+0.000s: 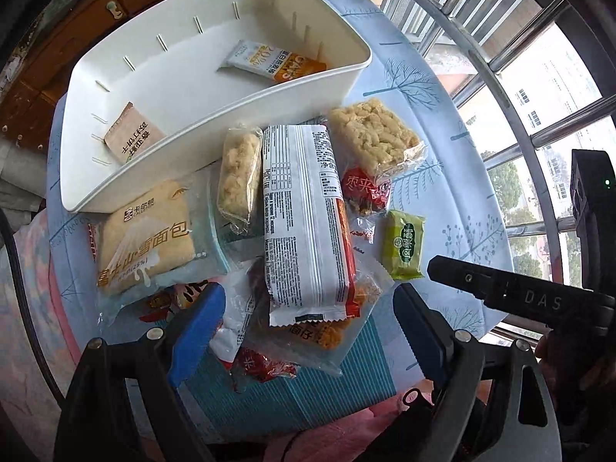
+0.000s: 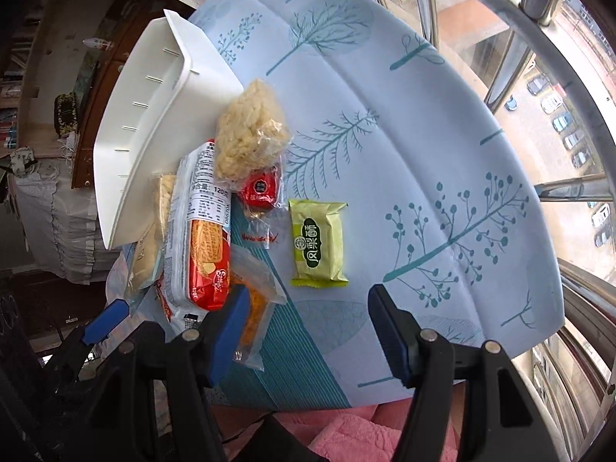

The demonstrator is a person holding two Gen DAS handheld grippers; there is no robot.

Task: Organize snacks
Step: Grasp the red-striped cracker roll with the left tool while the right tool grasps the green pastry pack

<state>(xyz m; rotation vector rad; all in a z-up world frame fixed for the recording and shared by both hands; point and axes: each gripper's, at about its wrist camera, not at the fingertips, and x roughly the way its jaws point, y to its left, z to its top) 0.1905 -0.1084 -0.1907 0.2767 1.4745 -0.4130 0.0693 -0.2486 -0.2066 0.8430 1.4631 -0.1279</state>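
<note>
Near the pile's right edge, lone green pastry packet (image 2: 318, 241) lies before the wide-open, empty right gripper (image 2: 308, 331); straddle it squarely, then carry to the far-left white bin (image 1: 215, 88) (left gripper (image 1: 308, 331) also gapes).

Home, upper floor: tree-print tablecloth (image 2: 385, 123), wooden cabinet (image 1: 50, 57), barred window (image 1: 539, 88) overlooking parked cars (image 2: 569, 131).
</note>
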